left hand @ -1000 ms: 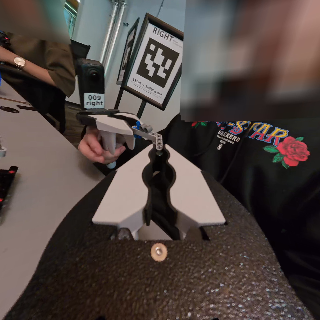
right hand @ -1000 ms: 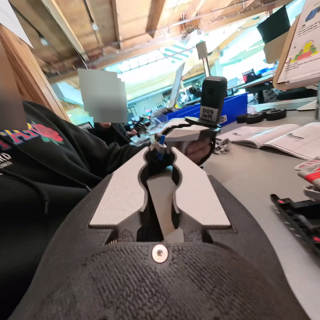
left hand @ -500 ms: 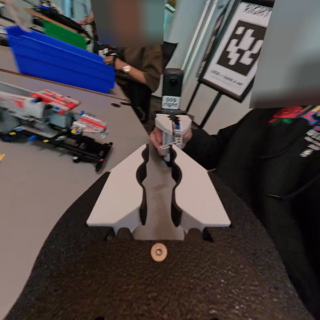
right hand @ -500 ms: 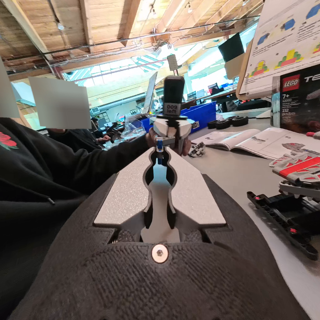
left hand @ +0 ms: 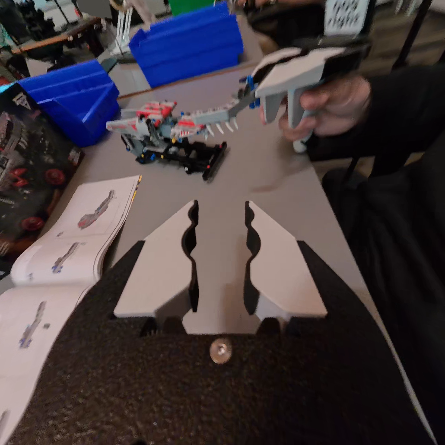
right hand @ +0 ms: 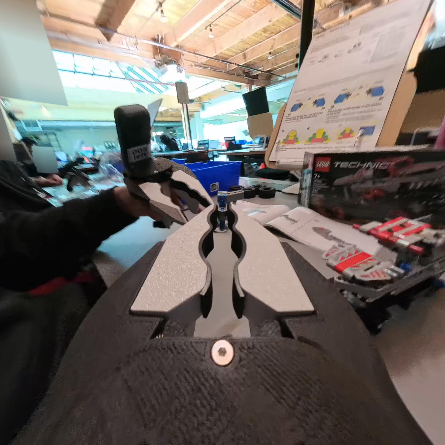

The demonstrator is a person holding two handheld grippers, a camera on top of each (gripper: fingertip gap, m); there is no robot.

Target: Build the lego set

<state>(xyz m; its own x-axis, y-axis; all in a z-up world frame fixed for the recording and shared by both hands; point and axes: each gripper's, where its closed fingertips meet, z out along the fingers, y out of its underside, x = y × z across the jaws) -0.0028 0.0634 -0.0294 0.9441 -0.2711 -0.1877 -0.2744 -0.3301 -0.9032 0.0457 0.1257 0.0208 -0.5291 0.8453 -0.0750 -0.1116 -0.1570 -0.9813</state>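
Left tool (left hand: 221,204) hovering spread, empty, over tabletop (left hand: 277,173). Right tool (right hand: 221,209) pinching small grey-blue piece (right hand: 222,204). Model (left hand: 168,134), booklet (left hand: 72,240), blue bins (left hand: 187,43) lying nearby.

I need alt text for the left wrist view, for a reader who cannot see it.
The open left gripper hovers over a grey table. Ahead stands a half-built lego model; the right gripper holds a small lego piece near it. An open booklet lies left.

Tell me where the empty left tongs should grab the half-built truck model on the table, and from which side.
Probably grip the black chassis frame of the truck model, coming down from above across its narrow width. The frame is low, flat-sided and bare at the near end; the grey-and-red panels and toothed jaw look like looser attachments. The left tongs are open and empty.
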